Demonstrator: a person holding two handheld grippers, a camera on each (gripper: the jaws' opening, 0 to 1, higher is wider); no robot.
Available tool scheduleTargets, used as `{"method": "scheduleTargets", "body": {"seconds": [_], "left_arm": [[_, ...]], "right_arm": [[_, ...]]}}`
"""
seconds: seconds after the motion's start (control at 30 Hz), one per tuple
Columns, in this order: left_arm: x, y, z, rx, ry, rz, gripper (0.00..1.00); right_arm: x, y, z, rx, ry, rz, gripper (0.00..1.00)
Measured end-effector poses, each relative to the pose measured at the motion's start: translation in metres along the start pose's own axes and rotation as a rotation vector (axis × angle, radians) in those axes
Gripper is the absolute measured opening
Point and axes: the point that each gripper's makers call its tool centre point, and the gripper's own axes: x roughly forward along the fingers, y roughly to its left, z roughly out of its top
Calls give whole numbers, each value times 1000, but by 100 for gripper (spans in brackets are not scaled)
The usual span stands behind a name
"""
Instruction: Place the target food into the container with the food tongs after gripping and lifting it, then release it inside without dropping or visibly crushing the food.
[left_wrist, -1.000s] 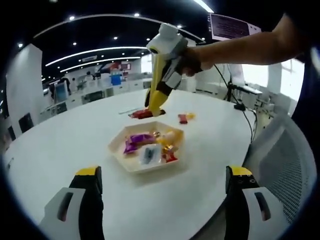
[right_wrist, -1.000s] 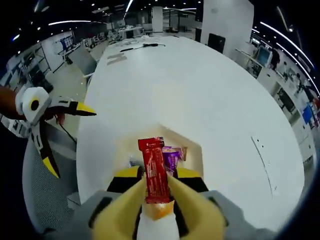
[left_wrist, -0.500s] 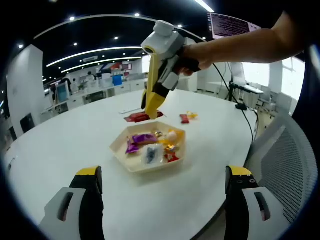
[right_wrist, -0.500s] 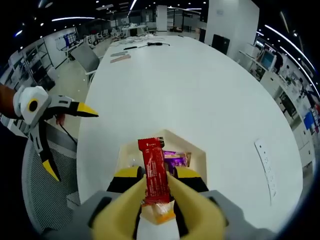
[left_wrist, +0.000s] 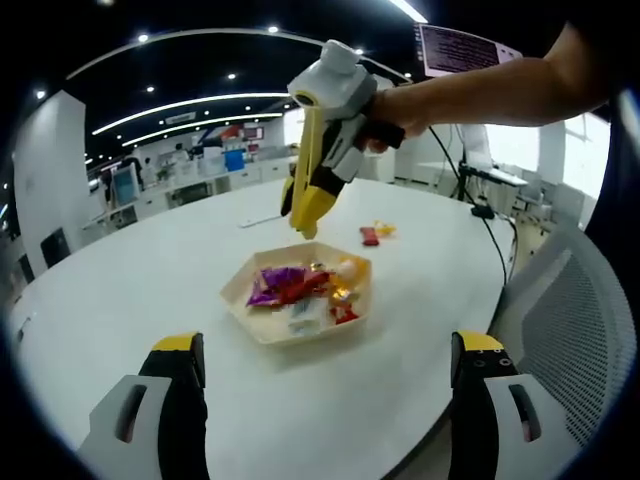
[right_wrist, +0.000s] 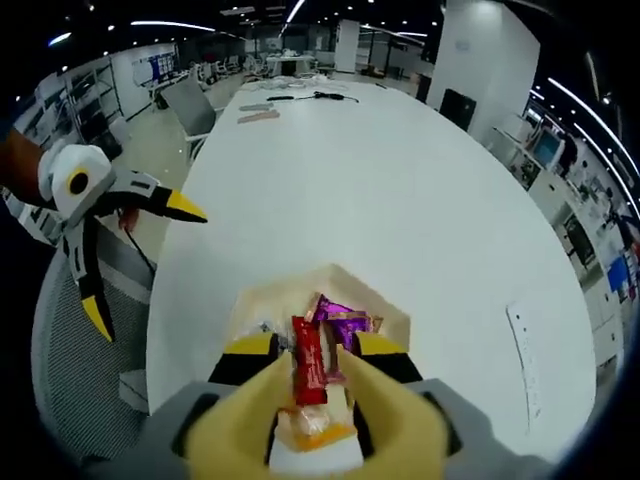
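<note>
A cream hexagonal tray (left_wrist: 243, 303) holds several wrapped sweets, among them a purple packet (left_wrist: 268, 286). The red snack bar (left_wrist: 303, 284) lies in the tray across the other sweets. My right gripper (left_wrist: 304, 222), held by a hand, hovers just above the tray's far side, jaws pointing down with nothing in them. In the right gripper view the red snack bar (right_wrist: 308, 360) lies below in the tray (right_wrist: 268, 296), seen through the gap of my right gripper (right_wrist: 312, 346). My left gripper (left_wrist: 328, 345) stands open near the table's front edge, well short of the tray, and appears open as the left gripper (right_wrist: 140, 262) off the table's edge.
Two loose sweets, a red one (left_wrist: 367, 237) and a yellow one (left_wrist: 381, 230), lie on the white round table (left_wrist: 130, 290) beyond the tray. A grey mesh chair (left_wrist: 560, 330) stands at the right. Cables (left_wrist: 480, 212) run at the far edge.
The right gripper has let go of the red snack bar, which now lies in the tray. The gripper has risen slightly. The left gripper has not moved.
</note>
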Motion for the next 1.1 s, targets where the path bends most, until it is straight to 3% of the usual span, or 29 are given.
{"method": "scheduleTargets", "body": {"seconds": [0.3, 0.4, 1.1], "left_arm": [[0, 0, 0, 0, -1, -1, 99], [0, 0, 0, -1, 1, -2, 99], [0, 0, -1, -3, 4, -3, 98]], "right_arm": [[-6, -1, 7, -3, -40, -6, 29], [-8, -2, 13, -88, -71, -15, 29], [-24, -13, 3, -50, -93, -33, 30]]}}
